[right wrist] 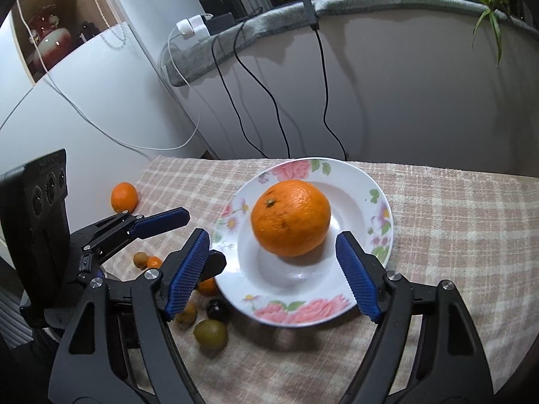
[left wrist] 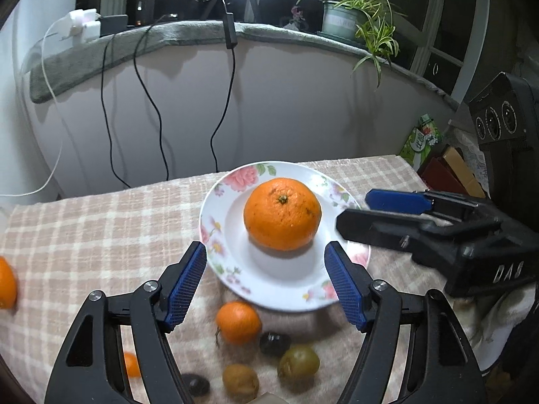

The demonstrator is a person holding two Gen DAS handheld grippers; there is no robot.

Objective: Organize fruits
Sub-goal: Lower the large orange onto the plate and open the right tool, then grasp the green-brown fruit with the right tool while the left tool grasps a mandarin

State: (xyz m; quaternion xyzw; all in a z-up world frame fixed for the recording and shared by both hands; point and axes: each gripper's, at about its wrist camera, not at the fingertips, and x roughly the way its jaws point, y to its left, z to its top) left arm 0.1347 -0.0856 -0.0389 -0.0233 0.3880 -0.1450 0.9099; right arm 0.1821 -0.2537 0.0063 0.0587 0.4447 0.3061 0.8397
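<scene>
- The left gripper [left wrist: 266, 279] stands wide apart, blue pads clear of everything, holding nothing; its fingers frame the near side of the plate [left wrist: 293, 298].
- The right gripper [right wrist: 273, 276] is likewise spread and empty, its pads either side of the plate's near part, not pressing the orange [right wrist: 290, 218].
- The plate sits near the far edge of the checked cloth [left wrist: 101, 235]; bare cloth lies open to its left.
- The large orange (stem up, dark speckles) rests in the plate's centre.
- Small fruits [left wrist: 238, 322] cluster on the cloth just before the plate; another orange [right wrist: 124, 197] lies well apart.
</scene>
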